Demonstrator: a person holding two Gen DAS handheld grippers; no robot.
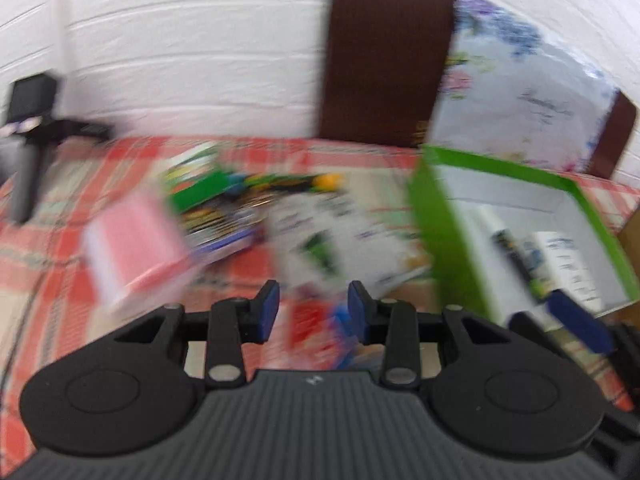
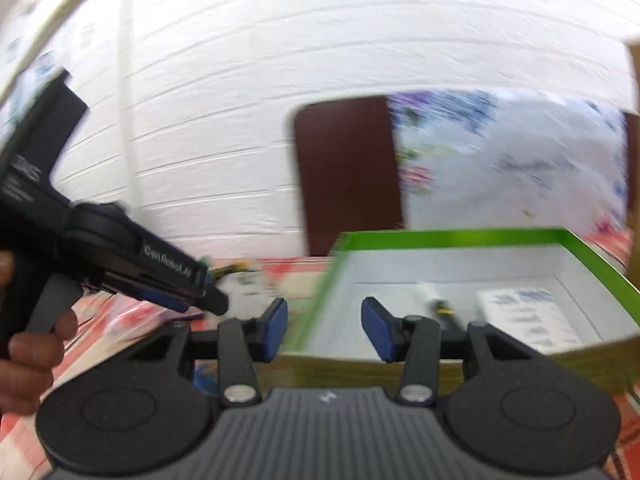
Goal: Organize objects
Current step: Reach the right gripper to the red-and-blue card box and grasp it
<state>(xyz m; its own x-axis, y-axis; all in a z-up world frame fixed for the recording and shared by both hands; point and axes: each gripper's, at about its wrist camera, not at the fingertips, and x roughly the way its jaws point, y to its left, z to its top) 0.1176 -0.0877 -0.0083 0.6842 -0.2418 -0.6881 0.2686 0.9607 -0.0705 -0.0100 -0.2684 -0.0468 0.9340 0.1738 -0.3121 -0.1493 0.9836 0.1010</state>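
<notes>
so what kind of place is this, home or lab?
Probably a home: a red checked tablecloth, a brown chair back against a white painted brick wall, and a green box among scattered small items.

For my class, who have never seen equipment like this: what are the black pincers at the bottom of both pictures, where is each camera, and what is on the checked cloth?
A person holds two hand-operated grippers, each carrying its own camera that looks along its fingers. One picture comes from the left gripper, the other from the right gripper. Both stand open and hold nothing. On the red checked cloth are an open green box with some items inside, a pink box and blurred colourful packets. In the right view, the person's hand grips the left tool's handle.
</notes>
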